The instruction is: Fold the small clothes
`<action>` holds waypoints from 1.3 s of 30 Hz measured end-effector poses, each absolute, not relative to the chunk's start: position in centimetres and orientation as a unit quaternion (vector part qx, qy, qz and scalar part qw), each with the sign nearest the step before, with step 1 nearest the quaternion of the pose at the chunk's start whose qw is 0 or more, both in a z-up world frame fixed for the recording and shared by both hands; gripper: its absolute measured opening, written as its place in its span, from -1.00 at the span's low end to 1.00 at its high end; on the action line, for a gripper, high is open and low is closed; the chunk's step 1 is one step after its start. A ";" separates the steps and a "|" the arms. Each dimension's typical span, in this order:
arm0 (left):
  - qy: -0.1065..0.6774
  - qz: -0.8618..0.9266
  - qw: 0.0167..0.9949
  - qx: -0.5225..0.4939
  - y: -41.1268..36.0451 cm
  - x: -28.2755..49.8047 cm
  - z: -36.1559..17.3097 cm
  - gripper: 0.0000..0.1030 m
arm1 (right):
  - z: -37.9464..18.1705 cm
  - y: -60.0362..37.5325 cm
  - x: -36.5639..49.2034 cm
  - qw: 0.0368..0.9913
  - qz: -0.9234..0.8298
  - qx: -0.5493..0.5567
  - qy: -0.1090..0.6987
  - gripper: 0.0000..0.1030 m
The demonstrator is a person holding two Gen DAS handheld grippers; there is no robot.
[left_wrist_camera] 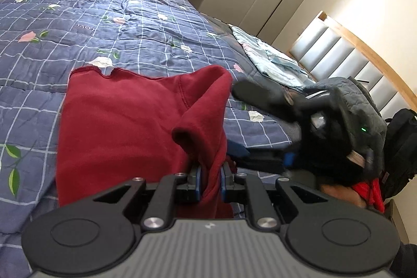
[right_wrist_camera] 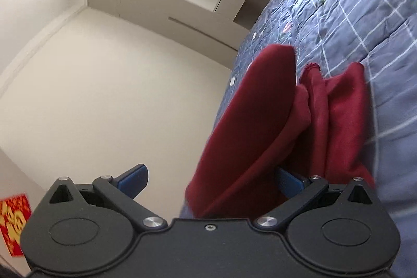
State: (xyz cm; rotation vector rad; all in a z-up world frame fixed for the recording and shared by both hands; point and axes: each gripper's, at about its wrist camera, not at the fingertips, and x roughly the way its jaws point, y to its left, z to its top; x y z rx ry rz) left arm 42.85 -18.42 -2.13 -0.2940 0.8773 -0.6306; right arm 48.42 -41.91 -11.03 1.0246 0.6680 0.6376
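Your left gripper (left_wrist_camera: 210, 180) pinches a bunched fold of the red garment (left_wrist_camera: 125, 127) over the blue quilt (left_wrist_camera: 117, 25); your right gripper (right_wrist_camera: 211, 180) spreads wide, apparently blurred, beside the cloth.

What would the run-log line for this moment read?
stage: fold in progress | left gripper: shut on red garment | right gripper: open, beside garment | surface: blue floral quilt
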 end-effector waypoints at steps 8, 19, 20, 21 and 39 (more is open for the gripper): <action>0.413 -0.298 0.853 -0.116 -19.6 42.7 -2.0 -0.72 | -11.0 -44.4 52.5 0.776 0.244 0.512 0.275 0.99; 0.436 -0.281 0.851 -0.087 -22.6 42.5 -3.8 -0.69 | -11.4 -46.1 53.1 0.823 0.192 0.447 0.292 0.99; 0.436 -0.280 0.851 -0.083 -22.8 42.4 -3.9 -0.67 | -11.5 -46.1 52.7 0.827 0.187 0.440 0.297 0.99; 0.435 -0.278 0.852 -0.083 -22.8 42.3 -3.9 -0.65 | -11.7 -46.2 52.2 0.829 0.185 0.433 0.301 0.99; 0.433 -0.148 0.886 -0.076 -17.3 41.7 -1.4 0.98 | -10.4 -44.3 48.0 0.872 0.129 0.310 0.357 0.60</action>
